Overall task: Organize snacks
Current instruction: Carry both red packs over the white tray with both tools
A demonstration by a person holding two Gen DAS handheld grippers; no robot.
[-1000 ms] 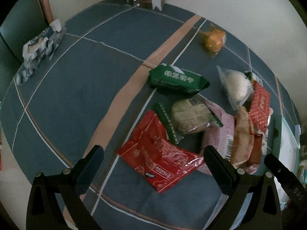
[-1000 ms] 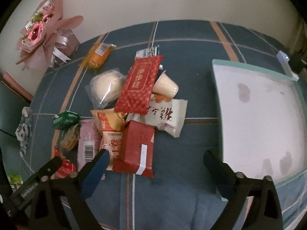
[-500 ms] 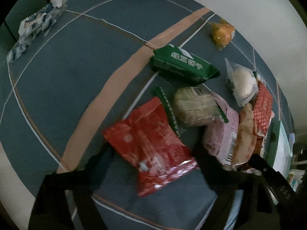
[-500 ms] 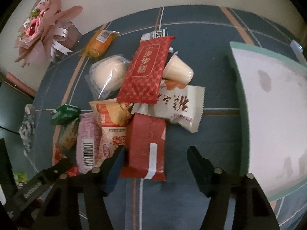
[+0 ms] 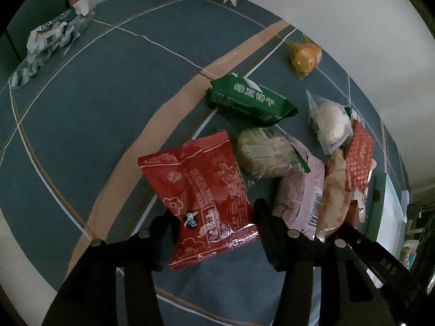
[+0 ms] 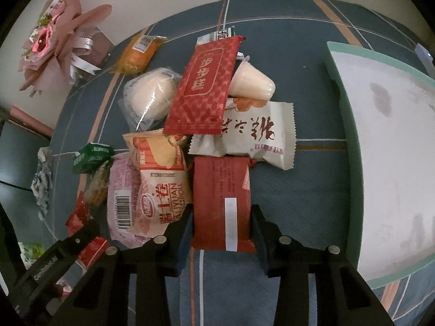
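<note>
Left wrist view: the left claw [image 5: 214, 218] has just been closing and now pinches the red snack bag [image 5: 202, 193], pile at two o'clock. Right wrist view: the right claw [image 6: 221, 226], also just closing, clamps the dark red packet [image 6: 221, 201], white tray [image 6: 391, 163] at three o'clock.

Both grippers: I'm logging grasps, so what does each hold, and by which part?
The left gripper grips the red snack bag across its lower end. The right gripper clamps the dark red packet by its near end's sides.
</note>
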